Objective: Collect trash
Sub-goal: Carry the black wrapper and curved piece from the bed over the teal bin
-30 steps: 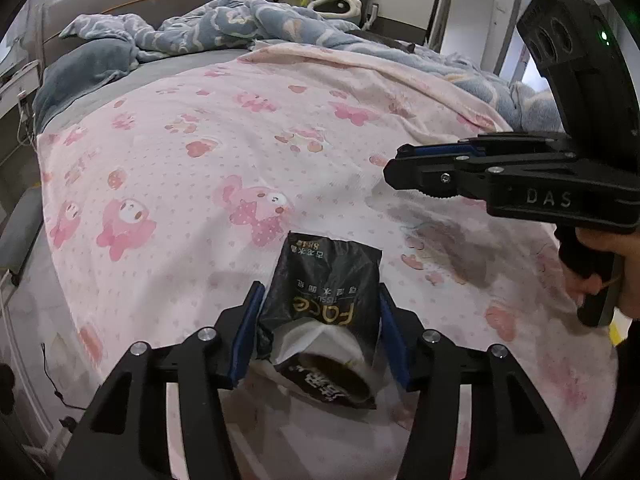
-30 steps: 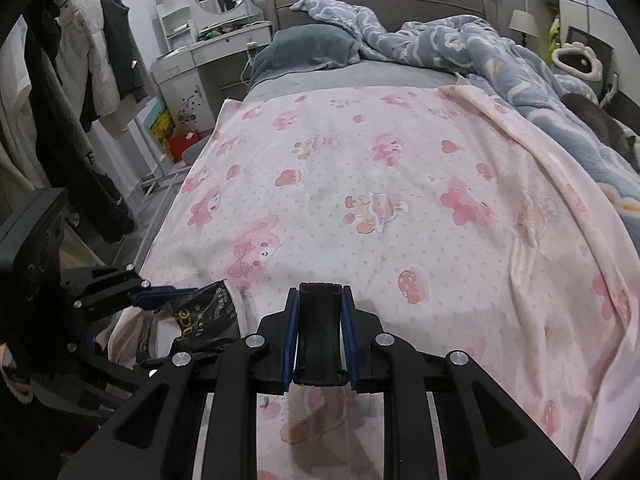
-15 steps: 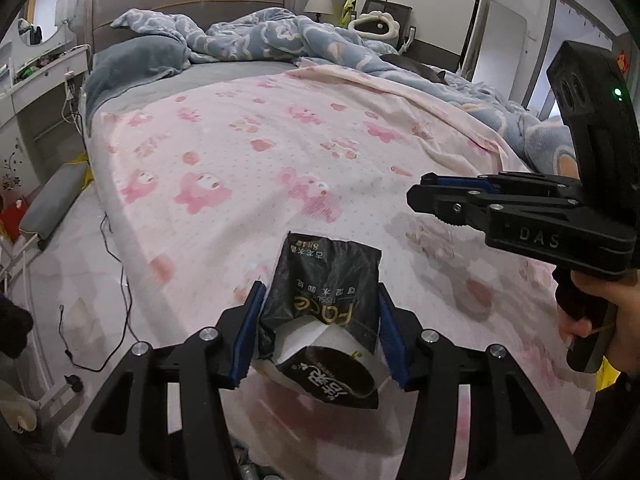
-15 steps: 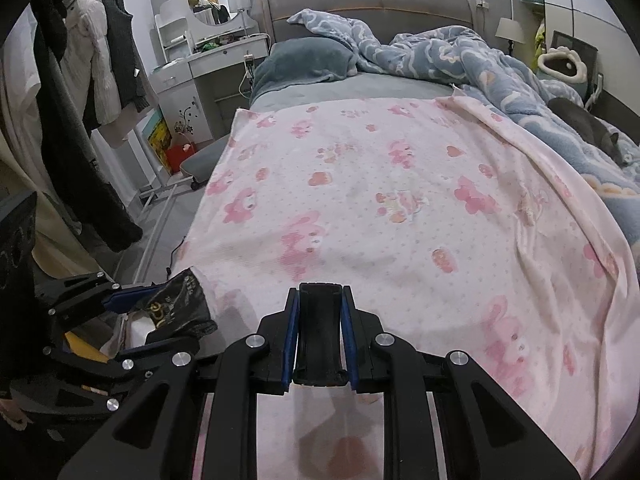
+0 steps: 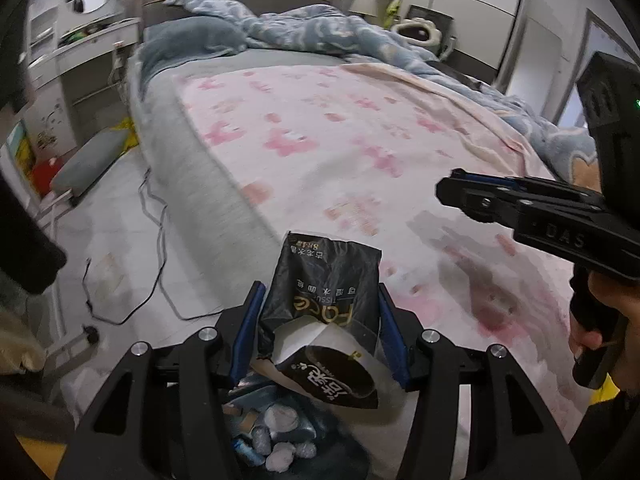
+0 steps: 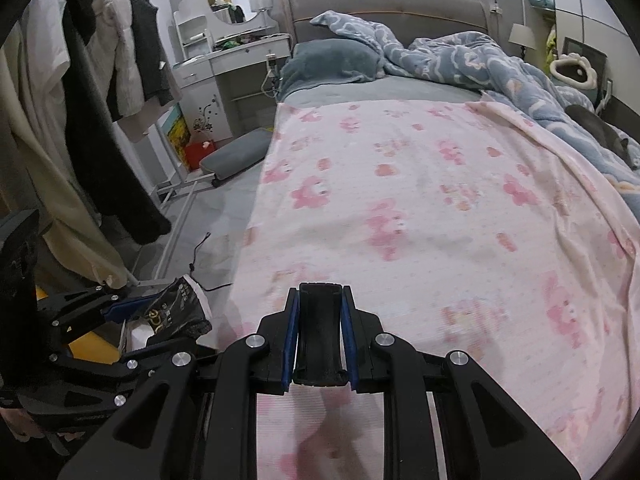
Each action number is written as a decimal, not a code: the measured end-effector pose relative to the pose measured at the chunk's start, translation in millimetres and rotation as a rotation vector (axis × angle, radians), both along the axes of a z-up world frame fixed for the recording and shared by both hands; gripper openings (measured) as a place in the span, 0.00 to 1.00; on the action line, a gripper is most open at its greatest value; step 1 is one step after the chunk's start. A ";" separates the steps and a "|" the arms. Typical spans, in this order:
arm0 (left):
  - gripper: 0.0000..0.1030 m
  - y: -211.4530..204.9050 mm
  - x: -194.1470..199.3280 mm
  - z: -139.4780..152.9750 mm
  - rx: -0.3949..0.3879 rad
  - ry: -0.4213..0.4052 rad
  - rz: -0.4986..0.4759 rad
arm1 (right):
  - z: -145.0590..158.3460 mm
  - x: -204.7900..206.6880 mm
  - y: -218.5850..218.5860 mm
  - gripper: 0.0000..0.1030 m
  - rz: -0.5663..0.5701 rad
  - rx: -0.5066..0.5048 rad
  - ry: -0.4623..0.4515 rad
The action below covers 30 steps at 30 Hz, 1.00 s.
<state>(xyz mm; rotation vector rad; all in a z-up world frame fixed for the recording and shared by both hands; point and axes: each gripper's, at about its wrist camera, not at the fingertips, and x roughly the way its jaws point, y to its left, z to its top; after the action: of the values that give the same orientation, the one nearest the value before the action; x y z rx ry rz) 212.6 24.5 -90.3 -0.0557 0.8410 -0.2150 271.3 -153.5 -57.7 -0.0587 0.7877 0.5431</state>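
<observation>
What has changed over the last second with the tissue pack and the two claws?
The left claw has carried the black tissue pack off the pink bedsheet toward the bed's left side; it now hangs past the bed's edge above a bin of crumpled trash. The right claw drifted the same way. Unchanged: the left grips the pack, the right is shut with nothing between its pads.

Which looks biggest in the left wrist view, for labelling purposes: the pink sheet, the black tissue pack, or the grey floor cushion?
1. Pink sheet, by far the largest.
2. Black tissue pack, held in the left gripper.
3. Grey floor cushion.
The pack sits right at the camera, so ranks 2 and 3 are unsure.
</observation>
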 end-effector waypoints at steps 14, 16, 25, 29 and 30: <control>0.55 61.4 -32.3 -34.6 -0.015 0.100 0.144 | -5.4 -30.9 53.6 0.20 0.057 0.003 0.008; 0.55 64.7 -35.5 -42.2 -0.003 0.121 0.151 | -6.8 -34.4 60.9 0.20 0.067 0.003 0.012; 0.55 90.1 -51.2 -82.7 -0.007 0.250 0.187 | -14.4 -53.3 99.0 0.20 0.130 -0.006 0.027; 0.56 97.8 -57.1 -102.1 0.004 0.316 0.186 | -18.7 -58.5 113.4 0.20 0.149 -0.012 0.036; 0.56 100.0 -59.0 -109.7 0.008 0.345 0.183 | -19.7 -59.3 116.1 0.20 0.152 -0.013 0.037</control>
<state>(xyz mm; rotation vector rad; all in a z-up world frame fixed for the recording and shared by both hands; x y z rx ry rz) 153.7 124.5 -200.0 -0.1648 1.1737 -0.0285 212.0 -37.3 -77.3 -0.1218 0.8277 0.6847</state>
